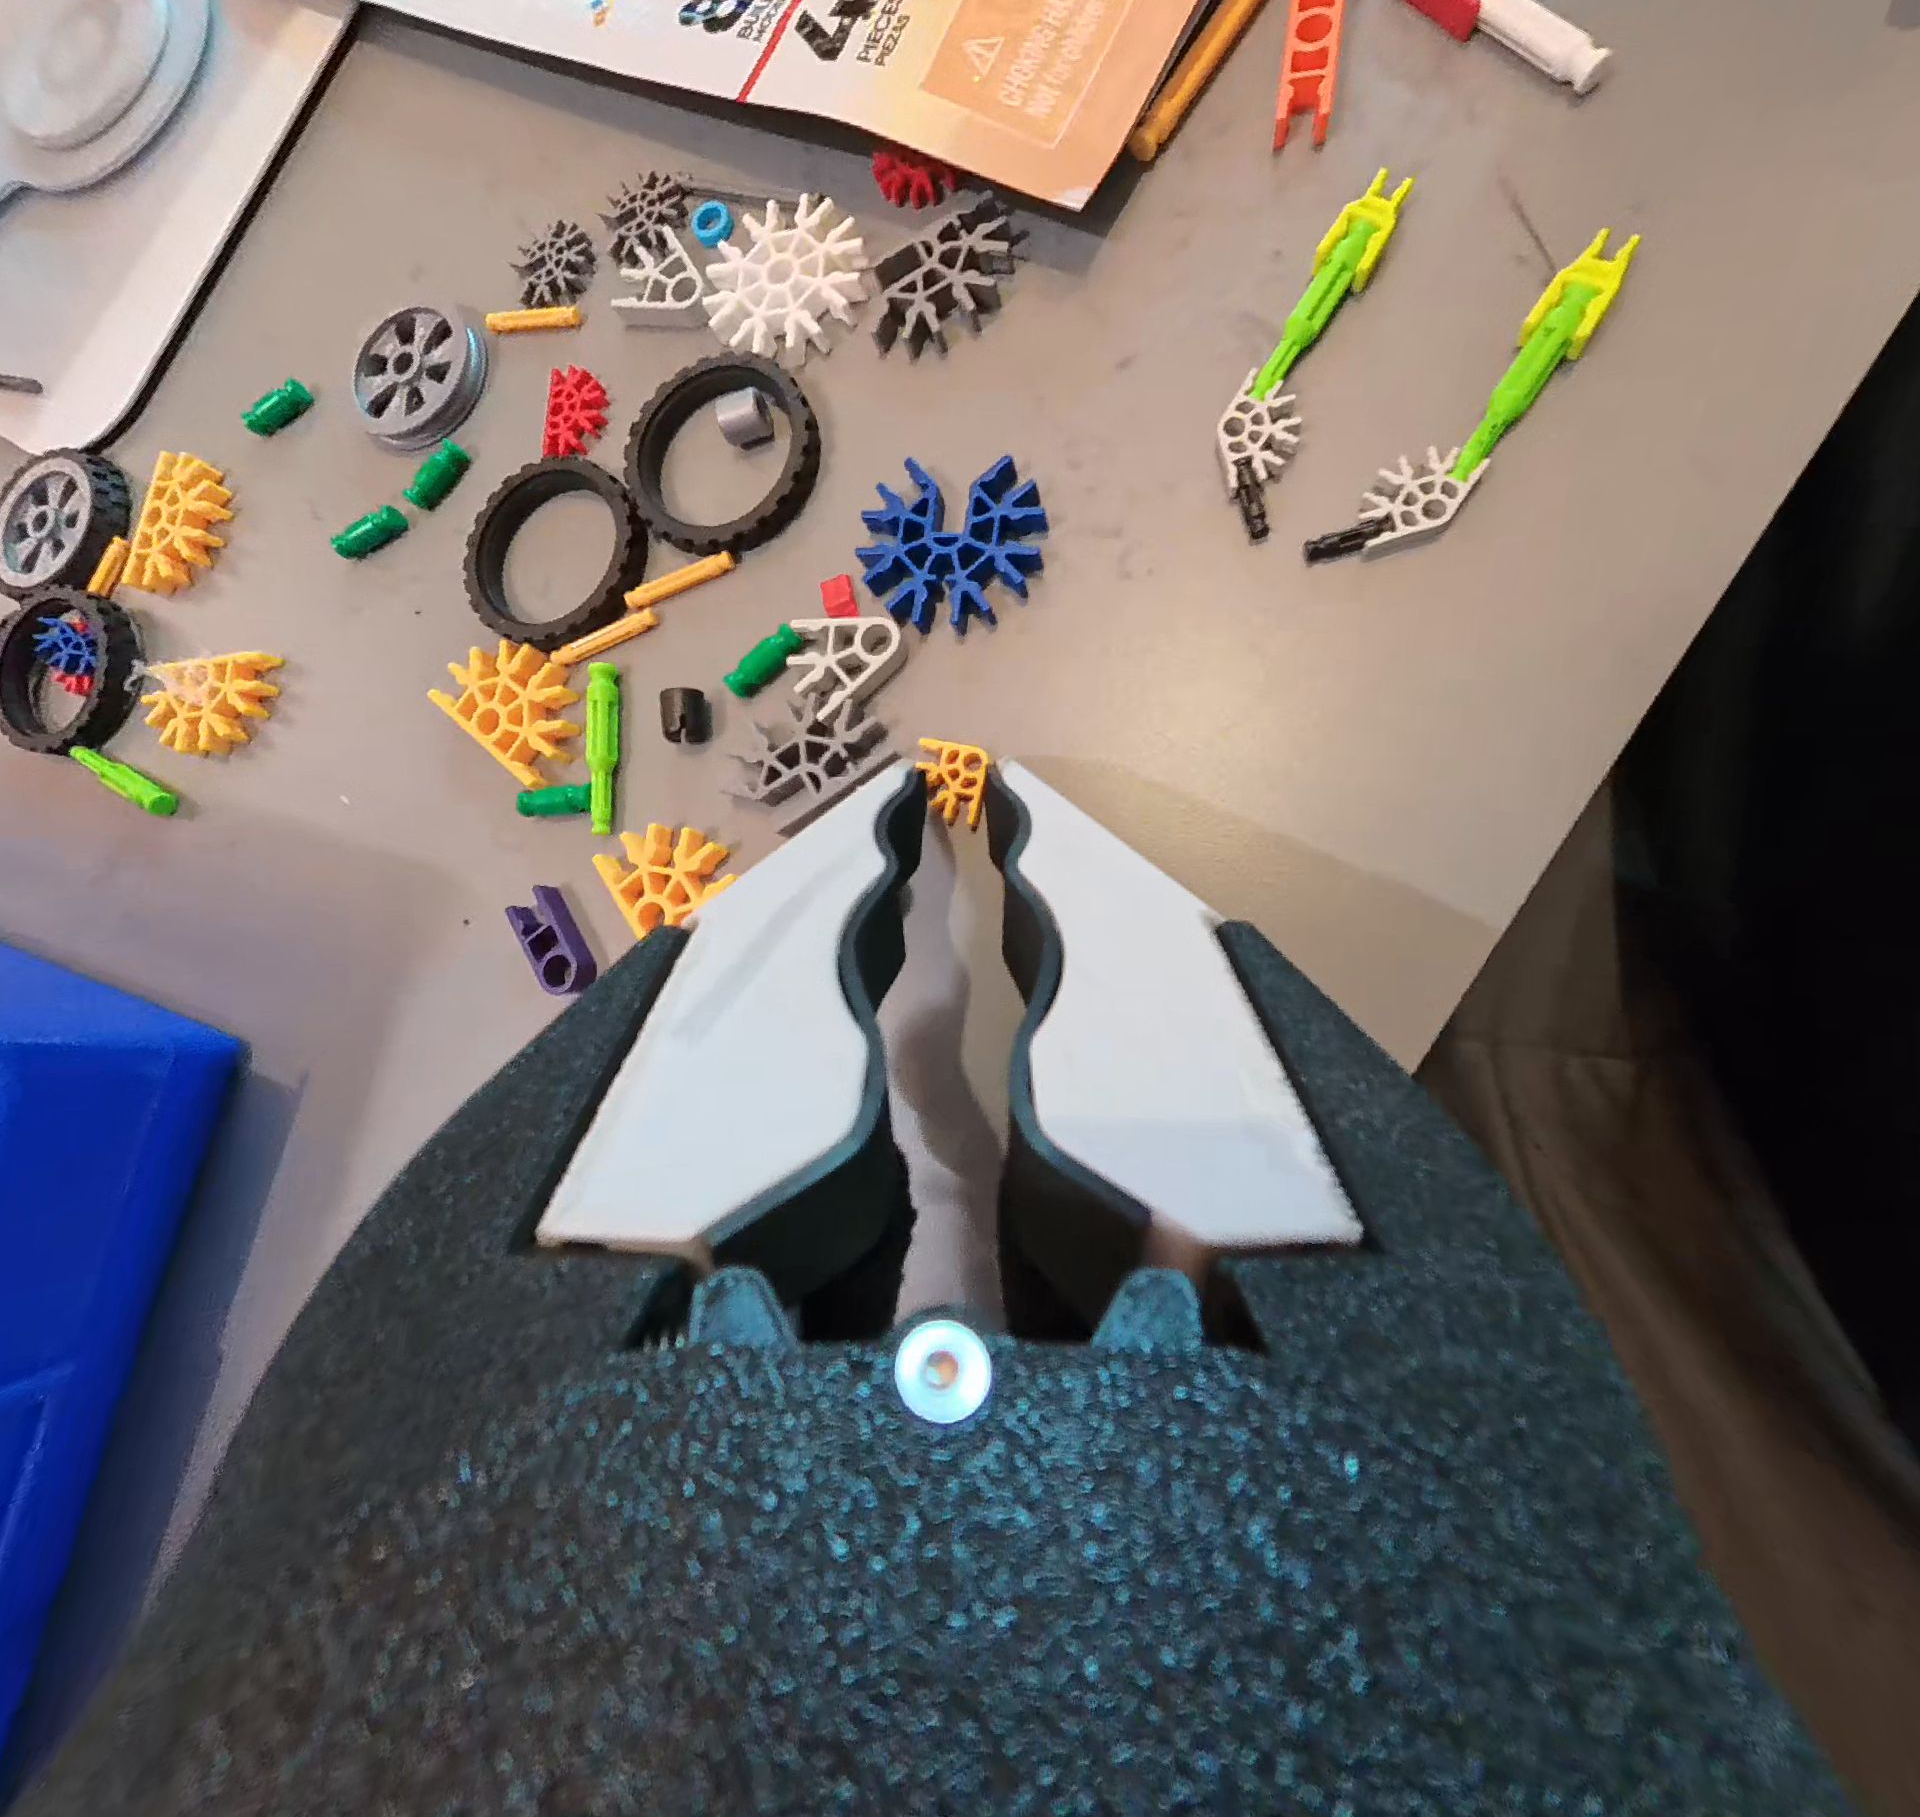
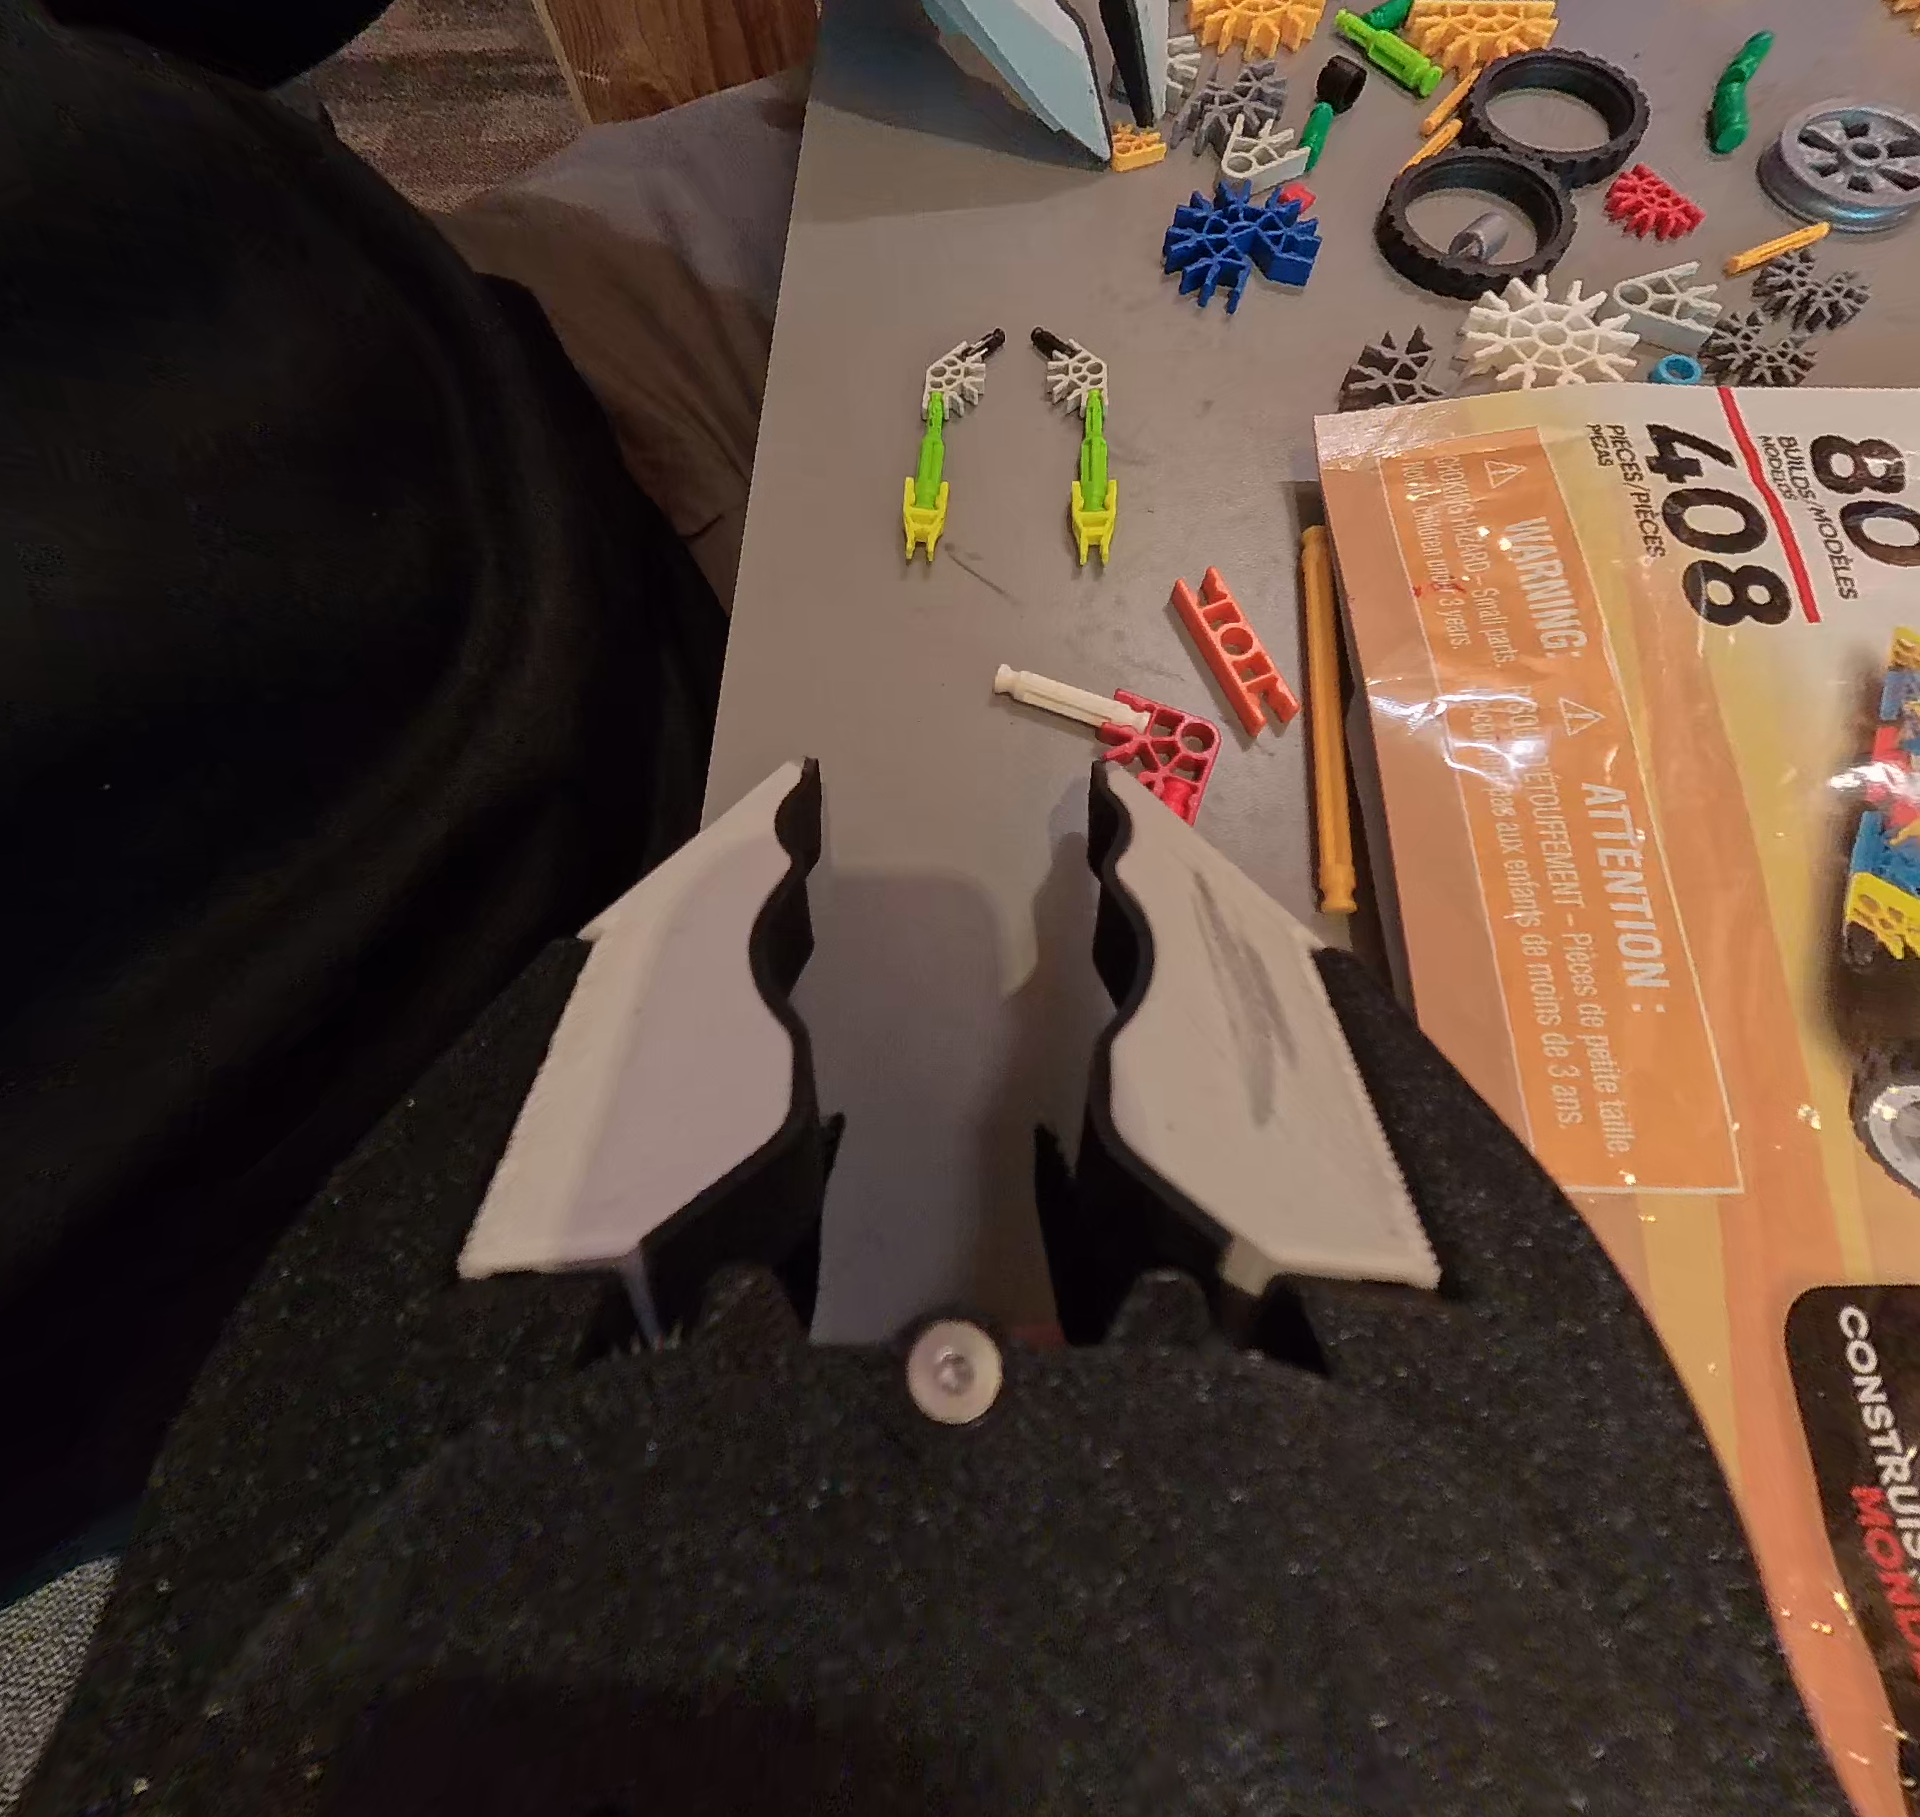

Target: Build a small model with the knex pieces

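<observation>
Yellow plastic, the small connector [image 1: 958, 778] pinched at the tips of the left gripper [image 1: 956, 796] looks light, stiff and thin, a piece best held by its flat faces as here. It hangs just above the grey table [image 1: 1195, 687], near a grey connector [image 1: 816, 751]. Jaws clenched on it, tilted downward. The right gripper [image 2: 956, 791] hovers low, jaws released and empty, beside a red connector [image 2: 1174, 744] with a white rod [image 2: 1060, 695].

Taking the blue connector [image 1: 951, 541] as landmark: toward the two black tyres [image 1: 644, 494] beyond it the grey table [image 1: 1195, 687] is crowded with small loose parts, leaving only narrow gaps. On its other side bare table runs to the two green-rod assemblies [image 1: 1423, 385]. The left gripper [image 1: 956, 780], pinching a small yellow connector [image 1: 954, 775], blocks its near side. Farther off, the printed bag [image 2: 1621, 832] covers the table.
</observation>
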